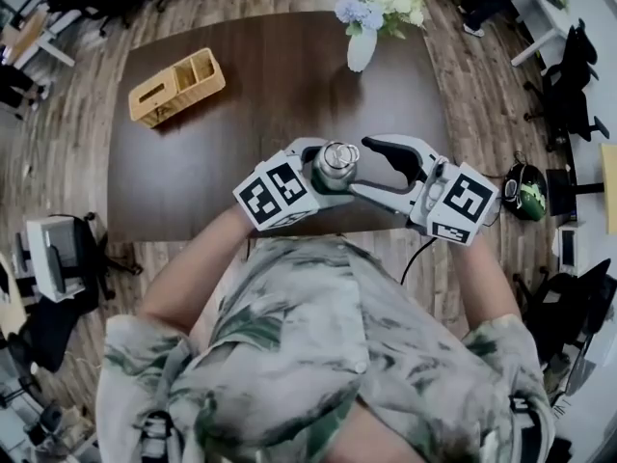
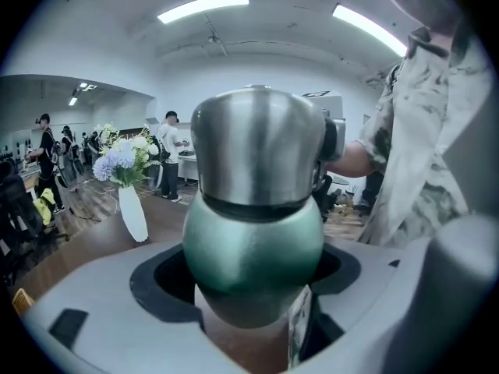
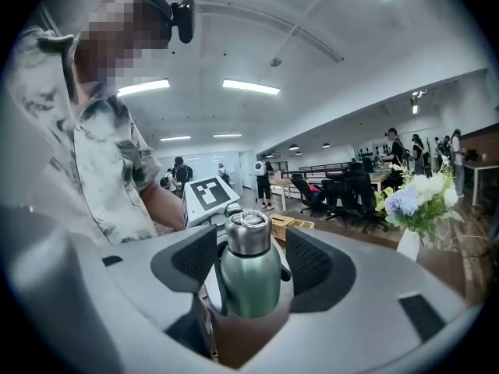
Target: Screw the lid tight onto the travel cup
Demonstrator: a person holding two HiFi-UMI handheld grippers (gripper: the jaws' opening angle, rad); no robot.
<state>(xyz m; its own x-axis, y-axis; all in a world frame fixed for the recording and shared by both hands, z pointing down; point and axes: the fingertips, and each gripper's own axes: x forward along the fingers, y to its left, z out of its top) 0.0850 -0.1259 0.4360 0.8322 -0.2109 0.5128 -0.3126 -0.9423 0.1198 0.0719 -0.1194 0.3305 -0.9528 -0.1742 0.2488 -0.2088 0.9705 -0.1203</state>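
Travel cup (image 1: 335, 162) | left gripper (image 1: 318, 183) fingers clamp its green body | right gripper (image 1: 390, 175) fingers spread wide, not touching it

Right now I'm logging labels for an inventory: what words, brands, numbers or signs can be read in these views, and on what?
No readable words or numbers anywhere.
Marker cubes: black-and-white square patterns, no letters.
Travel cup: no print visible.
Pale strip by the cup's base, left gripper view: too blurred to read.
Wooden box: no print visible.
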